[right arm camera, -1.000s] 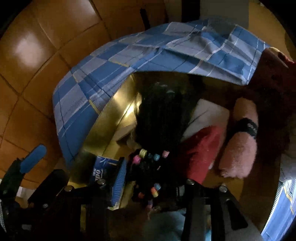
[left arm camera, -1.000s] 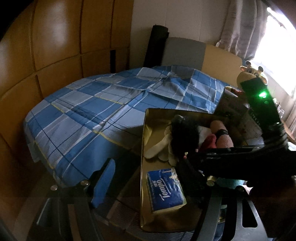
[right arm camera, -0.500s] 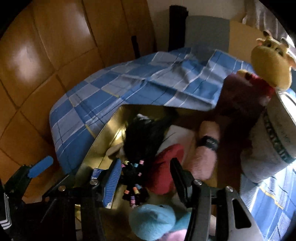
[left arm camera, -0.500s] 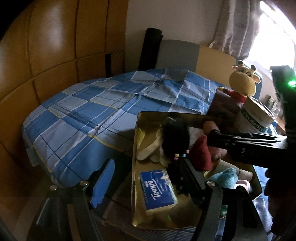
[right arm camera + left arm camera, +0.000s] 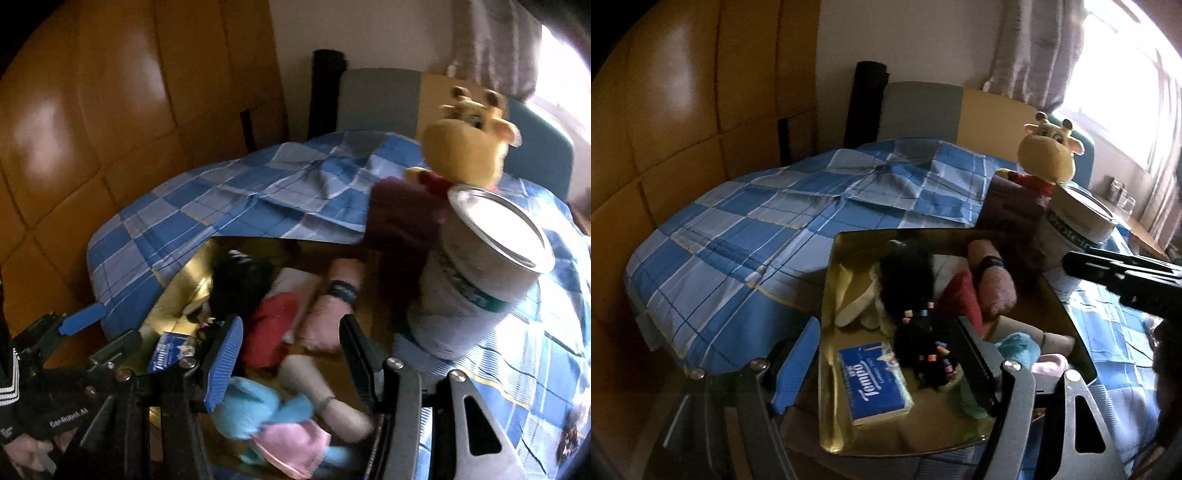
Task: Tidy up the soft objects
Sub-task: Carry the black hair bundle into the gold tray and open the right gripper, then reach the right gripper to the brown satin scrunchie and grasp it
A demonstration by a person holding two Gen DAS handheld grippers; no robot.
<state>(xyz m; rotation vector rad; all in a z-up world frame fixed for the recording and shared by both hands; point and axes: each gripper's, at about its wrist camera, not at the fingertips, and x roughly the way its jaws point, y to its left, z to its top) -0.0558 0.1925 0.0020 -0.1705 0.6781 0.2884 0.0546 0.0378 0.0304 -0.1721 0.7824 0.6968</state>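
Observation:
A gold tray (image 5: 827,295) on the bed holds a black braided hair piece with coloured beads (image 5: 916,314), a red cloth (image 5: 960,299), a pink roll with a black band (image 5: 993,284), white gloves (image 5: 857,306), a blue Tempo tissue pack (image 5: 873,380) and a teal-and-pink plush (image 5: 266,417). My left gripper (image 5: 886,365) is open and empty, above the tray's near end. My right gripper (image 5: 291,354) is open and empty, raised above the tray; its body shows in the left wrist view (image 5: 1126,273).
A blue checked blanket (image 5: 757,229) covers the bed. A yellow giraffe plush (image 5: 1047,153), a dark red box (image 5: 1012,206) and a large protein tin (image 5: 480,273) stand right of the tray. Wooden wall panels (image 5: 665,129) lie left, a curtained window (image 5: 1108,74) right.
My right gripper let go of the beaded black hair piece in the tray, opened, and pulled up and back. My left gripper drew back a little, staying open.

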